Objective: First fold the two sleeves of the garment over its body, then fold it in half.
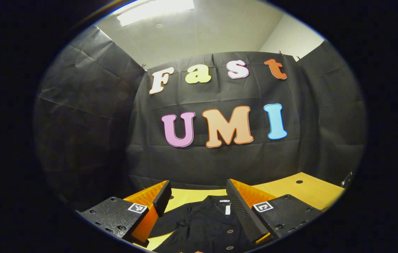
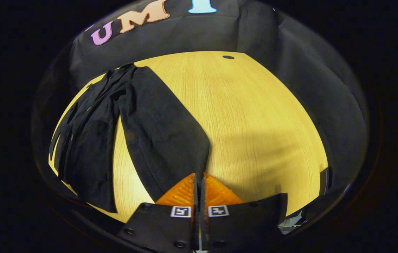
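A black buttoned garment [image 1: 202, 225] lies on the yellow wooden table [image 1: 301, 191], collar and white label toward the far wall. My left gripper [image 1: 199, 198] hovers above its collar area, fingers wide open with nothing between them. In the right gripper view the garment's body [image 2: 83, 140] lies at the left and one long black sleeve [image 2: 160, 130] stretches across the table [image 2: 255, 116] toward me. My right gripper [image 2: 199, 175] is shut on the sleeve's cuff end, the cloth pinched between its orange fingers.
Black cloth walls close the booth at the back and on both sides. A small dark hole [image 2: 228, 57] marks the tabletop near its far edge. Bare wood spreads to the right of the sleeve. A dark object [image 2: 325, 181] sits at the table's right edge.
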The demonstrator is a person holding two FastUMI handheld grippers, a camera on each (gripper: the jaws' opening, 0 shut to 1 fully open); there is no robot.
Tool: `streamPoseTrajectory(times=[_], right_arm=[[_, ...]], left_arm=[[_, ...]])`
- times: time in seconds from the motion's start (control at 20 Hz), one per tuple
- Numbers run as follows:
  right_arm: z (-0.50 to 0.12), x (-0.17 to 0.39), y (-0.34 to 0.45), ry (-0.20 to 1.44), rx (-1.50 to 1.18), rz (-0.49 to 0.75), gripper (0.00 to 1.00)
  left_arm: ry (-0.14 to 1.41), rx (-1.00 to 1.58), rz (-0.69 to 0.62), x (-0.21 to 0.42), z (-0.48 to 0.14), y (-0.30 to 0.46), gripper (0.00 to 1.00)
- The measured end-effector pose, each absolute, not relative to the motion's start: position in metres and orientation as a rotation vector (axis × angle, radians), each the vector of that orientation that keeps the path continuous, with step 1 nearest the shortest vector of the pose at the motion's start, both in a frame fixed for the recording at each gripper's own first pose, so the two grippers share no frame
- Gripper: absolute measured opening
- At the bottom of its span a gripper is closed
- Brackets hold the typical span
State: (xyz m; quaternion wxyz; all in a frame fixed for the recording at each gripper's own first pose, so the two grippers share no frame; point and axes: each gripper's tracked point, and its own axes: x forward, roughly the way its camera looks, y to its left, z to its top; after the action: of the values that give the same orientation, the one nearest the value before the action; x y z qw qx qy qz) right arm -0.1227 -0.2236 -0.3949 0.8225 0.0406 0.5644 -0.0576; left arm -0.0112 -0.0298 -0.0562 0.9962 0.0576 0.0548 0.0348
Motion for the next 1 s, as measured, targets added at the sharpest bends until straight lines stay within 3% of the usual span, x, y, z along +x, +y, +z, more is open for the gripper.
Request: streamPoseTrajectory(times=[0.2,0.5,1.0], right_arm=[[-0.369,-0.098,-0.218,1.085,0.139,-0.216,0.03],[-0.308,-0.042,-0.205,0.918,0.176,-0.258,0.03],[-0.234,0.047,-0.114,0.721,0.073,-0.177,0.02]], left_arm=[[0.108,0.134,0.078,-0.005,-0.053,0.001,0.95],[0.116,0.127,0.093,-0.007,-0.052,0.037,0.93],[0.145,0.131,0.154,-0.026,-0.061,0.122,0.95]])
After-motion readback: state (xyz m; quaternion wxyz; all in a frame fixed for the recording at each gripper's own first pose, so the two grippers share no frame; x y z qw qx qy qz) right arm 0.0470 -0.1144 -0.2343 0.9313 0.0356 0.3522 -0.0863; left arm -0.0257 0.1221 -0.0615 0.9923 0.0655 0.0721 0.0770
